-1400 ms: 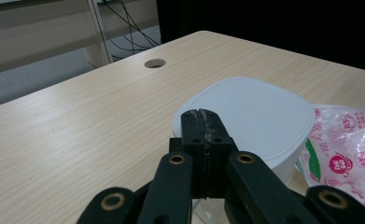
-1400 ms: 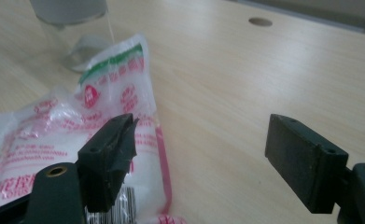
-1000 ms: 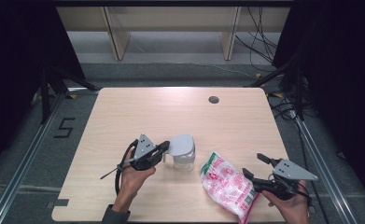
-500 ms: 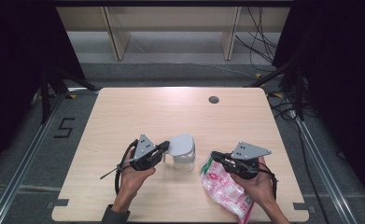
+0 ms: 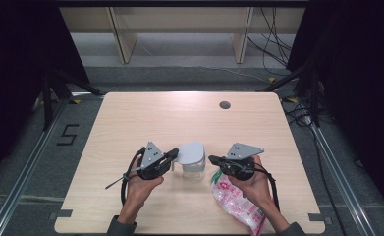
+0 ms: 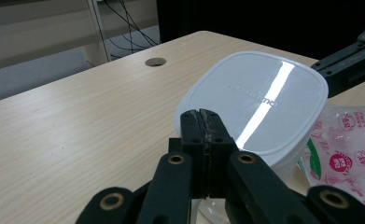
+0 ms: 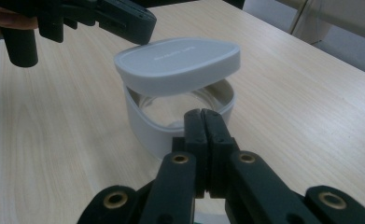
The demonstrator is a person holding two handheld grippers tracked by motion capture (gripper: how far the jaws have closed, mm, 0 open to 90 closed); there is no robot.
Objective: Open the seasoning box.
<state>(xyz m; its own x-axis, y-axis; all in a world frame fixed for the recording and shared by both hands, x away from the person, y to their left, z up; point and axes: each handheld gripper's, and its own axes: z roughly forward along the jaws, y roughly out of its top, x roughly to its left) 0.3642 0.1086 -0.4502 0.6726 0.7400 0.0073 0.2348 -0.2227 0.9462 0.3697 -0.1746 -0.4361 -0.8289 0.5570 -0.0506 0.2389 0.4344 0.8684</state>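
Note:
A clear tub [image 5: 194, 171] with a white band [image 7: 143, 126] stands near the table's front. Its pale grey lid [image 5: 192, 151] hangs tilted above it, lifted off the rim [image 7: 178, 58]. My left gripper [image 5: 174, 155] is shut on the lid's left edge [image 6: 201, 114]. My right gripper [image 5: 211, 159] has just been closing. Its jaws are pressed together with nothing between them, tips at the tub's near wall [image 7: 203, 113]. A pink-printed plastic bag [image 5: 236, 204] lies under my right hand.
The wooden table [image 5: 179, 118] has a round cable hole [image 5: 224, 104] at the back right. Shelf legs and cables stand on the floor beyond the far edge. The bag [image 6: 348, 154] lies just right of the tub.
My right gripper has moved left from the bag's right side to the tub, and its jaws have gone from open to shut. The left gripper and the lid have stayed put.

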